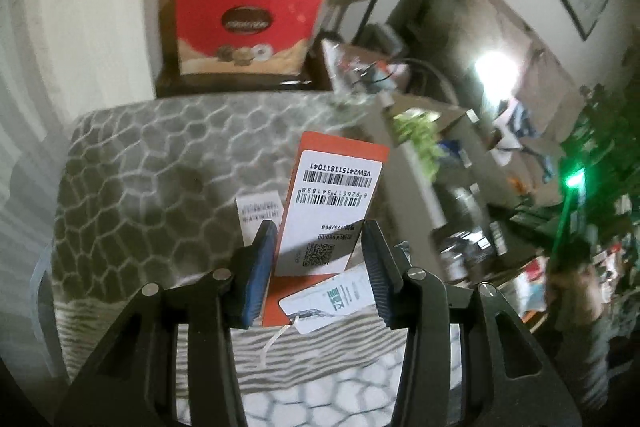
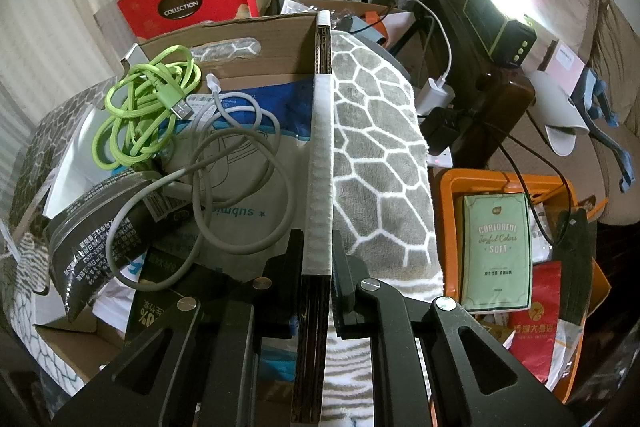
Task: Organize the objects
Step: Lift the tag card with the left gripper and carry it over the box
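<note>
My left gripper [image 1: 318,227] is shut on an orange clothing tag [image 1: 332,195] with a white barcode label, gripping it by its side edges above a grey honeycomb blanket [image 1: 160,167]. A small white tag [image 1: 332,301] on a plastic loop hangs from the same bundle. A white paper slip [image 1: 258,213] shows behind the left finger. My right gripper [image 2: 318,243] is shut on the upright wall [image 2: 320,131] of a cardboard box. Inside the box lie a green cable [image 2: 144,107], a grey cable [image 2: 240,187] and a black foil bag [image 2: 92,247].
An orange bin [image 2: 448,195] to the right of the box holds a green tissue pack [image 2: 496,251] and red packets. Red gift boxes [image 1: 244,23] are stacked at the back. A white charger [image 2: 434,95] and a slipper [image 2: 560,115] lie further right.
</note>
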`<state>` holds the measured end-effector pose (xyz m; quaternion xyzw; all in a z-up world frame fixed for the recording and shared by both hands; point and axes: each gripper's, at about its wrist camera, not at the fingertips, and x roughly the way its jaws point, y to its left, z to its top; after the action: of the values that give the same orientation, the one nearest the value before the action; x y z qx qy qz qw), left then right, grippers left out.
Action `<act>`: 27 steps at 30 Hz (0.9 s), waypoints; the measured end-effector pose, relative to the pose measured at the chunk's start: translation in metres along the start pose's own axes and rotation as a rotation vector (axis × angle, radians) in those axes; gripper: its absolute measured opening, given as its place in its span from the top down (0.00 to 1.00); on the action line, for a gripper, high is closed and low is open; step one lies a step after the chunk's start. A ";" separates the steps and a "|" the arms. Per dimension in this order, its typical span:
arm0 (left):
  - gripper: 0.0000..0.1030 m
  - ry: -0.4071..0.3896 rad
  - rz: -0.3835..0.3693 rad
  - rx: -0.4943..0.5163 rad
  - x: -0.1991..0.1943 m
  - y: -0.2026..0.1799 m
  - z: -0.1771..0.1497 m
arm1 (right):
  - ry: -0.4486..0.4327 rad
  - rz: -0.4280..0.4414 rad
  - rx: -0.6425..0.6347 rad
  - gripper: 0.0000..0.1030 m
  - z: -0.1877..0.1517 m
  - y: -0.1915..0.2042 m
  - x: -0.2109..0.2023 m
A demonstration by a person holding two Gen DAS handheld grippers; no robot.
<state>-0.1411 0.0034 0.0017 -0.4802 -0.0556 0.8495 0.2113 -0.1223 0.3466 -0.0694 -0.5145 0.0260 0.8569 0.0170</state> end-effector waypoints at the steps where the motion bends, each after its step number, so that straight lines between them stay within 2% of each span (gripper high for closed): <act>1: 0.60 -0.006 -0.010 0.000 -0.001 -0.005 0.005 | 0.000 0.000 0.001 0.90 0.000 0.000 0.000; 11: 0.60 -0.042 -0.109 -0.033 -0.012 -0.045 0.056 | 0.000 -0.002 0.000 0.90 -0.001 0.001 0.000; 19: 0.60 -0.059 -0.147 -0.024 -0.008 -0.084 0.091 | 0.000 -0.003 -0.002 0.90 -0.001 0.000 0.000; 20: 0.62 -0.063 -0.149 -0.019 -0.006 -0.091 0.096 | 0.000 -0.005 -0.002 0.90 -0.001 0.001 0.000; 22: 0.78 -0.060 -0.156 -0.015 -0.002 -0.100 0.101 | 0.001 -0.004 -0.002 0.90 -0.001 0.001 0.000; 27: 0.80 -0.039 -0.188 -0.010 0.014 -0.121 0.110 | 0.000 -0.003 -0.001 0.90 -0.001 0.001 0.000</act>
<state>-0.2031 0.1305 0.0853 -0.4573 -0.1087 0.8348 0.2868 -0.1214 0.3454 -0.0697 -0.5147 0.0248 0.8568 0.0180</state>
